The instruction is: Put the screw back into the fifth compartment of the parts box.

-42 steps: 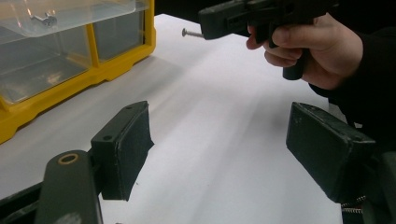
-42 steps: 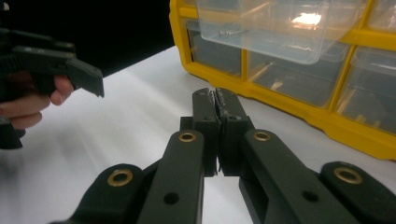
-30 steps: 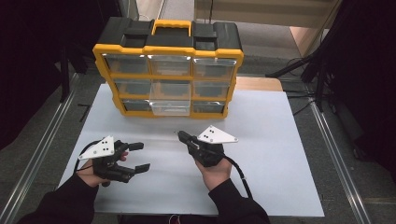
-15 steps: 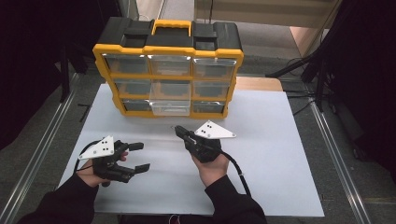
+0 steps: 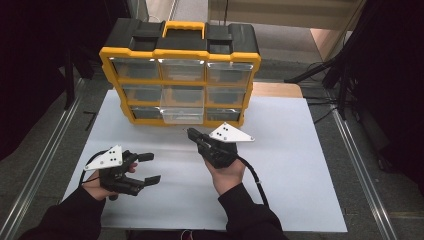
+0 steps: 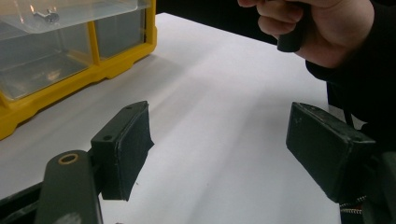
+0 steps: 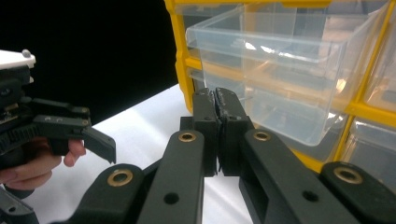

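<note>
Right gripper (image 5: 192, 134) has crept forward toward the yellow-framed organiser cabinet with clear plastic drawers (image 5: 181, 80) compared with a second ago; its jaws are pressed flat together with nothing between them, as the right gripper view confirms (image 7: 217, 109). The cabinet stands at the far edge of the white table sheet (image 5: 280, 165). The clear middle drawer of the bottom row (image 5: 183, 111) sits pulled out past the frame, and the closed jaw tips now hang just in front of it, near but apart from its front wall. Left gripper (image 5: 147, 167) has not shifted: it rests low over the sheet at the person's left, jaws spread wide and empty, pads (image 6: 128, 149) well apart in the left gripper view. Judgement: the approach reads as a push with the closed tips to slide the open drawer home. A small metal part (image 6: 45, 17) lies in one clear drawer; a hard shove could jolt it.
</note>
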Action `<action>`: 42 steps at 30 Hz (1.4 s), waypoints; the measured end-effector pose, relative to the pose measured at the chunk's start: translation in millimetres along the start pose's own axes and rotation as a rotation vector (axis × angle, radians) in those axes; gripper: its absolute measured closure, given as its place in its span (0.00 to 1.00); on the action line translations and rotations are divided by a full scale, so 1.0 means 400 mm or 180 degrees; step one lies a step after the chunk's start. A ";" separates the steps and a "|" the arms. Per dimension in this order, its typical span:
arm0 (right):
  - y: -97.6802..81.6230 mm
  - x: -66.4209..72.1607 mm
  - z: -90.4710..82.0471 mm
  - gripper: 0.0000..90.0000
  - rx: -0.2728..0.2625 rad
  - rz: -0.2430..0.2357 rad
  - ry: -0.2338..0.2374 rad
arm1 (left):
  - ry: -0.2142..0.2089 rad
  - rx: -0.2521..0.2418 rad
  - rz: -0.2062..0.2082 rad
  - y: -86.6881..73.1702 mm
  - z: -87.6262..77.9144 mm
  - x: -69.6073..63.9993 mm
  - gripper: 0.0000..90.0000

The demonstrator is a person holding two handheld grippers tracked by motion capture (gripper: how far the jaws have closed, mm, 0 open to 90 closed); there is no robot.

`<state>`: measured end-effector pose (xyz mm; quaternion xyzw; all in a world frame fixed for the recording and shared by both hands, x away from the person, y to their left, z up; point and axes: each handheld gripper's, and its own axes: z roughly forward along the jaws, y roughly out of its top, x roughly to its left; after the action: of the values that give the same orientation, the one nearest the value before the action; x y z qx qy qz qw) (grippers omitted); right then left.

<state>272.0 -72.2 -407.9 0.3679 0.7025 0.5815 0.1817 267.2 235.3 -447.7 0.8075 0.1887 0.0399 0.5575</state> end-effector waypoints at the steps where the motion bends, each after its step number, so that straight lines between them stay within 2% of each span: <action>1: 0.003 -0.001 0.000 1.00 -0.0006 0.0002 0.0019 | 0.0000 -0.0001 -0.0001 0.000 0.000 0.000 0.24; 18: 0.053 -0.009 0.012 1.00 0.0046 0.0003 0.0013 | 0.0004 -0.0018 0.0009 0.000 -0.002 0.000 0.24; 42: 0.133 -0.037 0.032 1.00 -0.0012 0.0057 -0.0124 | 0.0005 -0.0054 -0.0018 0.001 -0.002 0.001 0.24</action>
<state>306.7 -71.3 -363.2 0.3851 0.6944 0.5771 0.1908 267.3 236.1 -447.2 0.8021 0.1911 0.0405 0.5643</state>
